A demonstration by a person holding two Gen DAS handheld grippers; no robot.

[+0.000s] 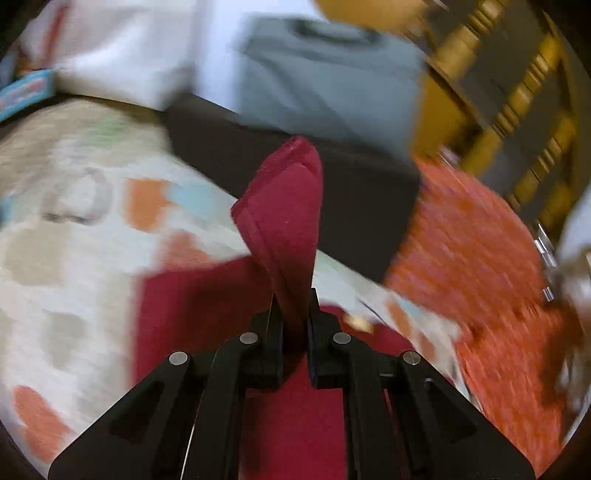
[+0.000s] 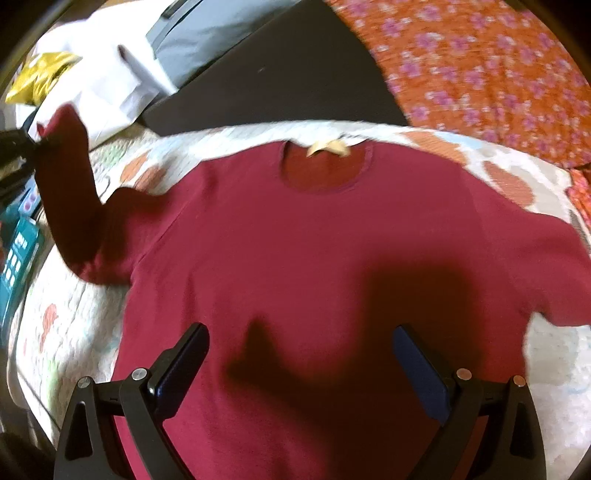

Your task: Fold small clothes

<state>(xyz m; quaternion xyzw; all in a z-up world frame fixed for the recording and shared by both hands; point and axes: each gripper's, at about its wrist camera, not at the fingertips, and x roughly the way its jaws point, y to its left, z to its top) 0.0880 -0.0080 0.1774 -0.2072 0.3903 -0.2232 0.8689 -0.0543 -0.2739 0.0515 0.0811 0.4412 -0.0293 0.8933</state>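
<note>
Quilted cover (image 2: pixel 517 184), pale with orange and blue patches, spreads under everything; beyond it a dark flat surface (image 2: pixel 277 74) and an orange floral cloth (image 2: pixel 480 66). White fabric (image 2: pixel 110 85) and a grey item (image 2: pixel 207 33) lie at the far side. Wooden spindles (image 1: pixel 524 122) show far right in the left wrist view, which is heavily motion-blurred.

Maroon shirt (image 2: pixel 295 258) lies flat on the quilt, front up, neckline (image 2: pixel 327 170) pointing away from the right fingers, a pale label at the collar. One short sleeve (image 2: pixel 554 277) lies out flat, off to the right of the right fingers.

Left gripper (image 1: pixel 295 317): fingers pressed together on the other sleeve (image 1: pixel 284 206). The hemmed end of the sleeve stands up past the fingertips, folded on itself, lifted clear of the quilt. In the right wrist view the same sleeve (image 2: pixel 70 184) rises up and leftward from the shirt's shoulder to the left gripper (image 2: pixel 33 142) at the frame edge.

Right gripper (image 2: pixel 299 354): fingers (image 2: pixel 184 362) spread wide, nothing between them, poised above the shirt's lower body. Their shadow falls on the maroon cloth just ahead of the fingertips. Whether the fingertips touch the fabric cannot be told.
</note>
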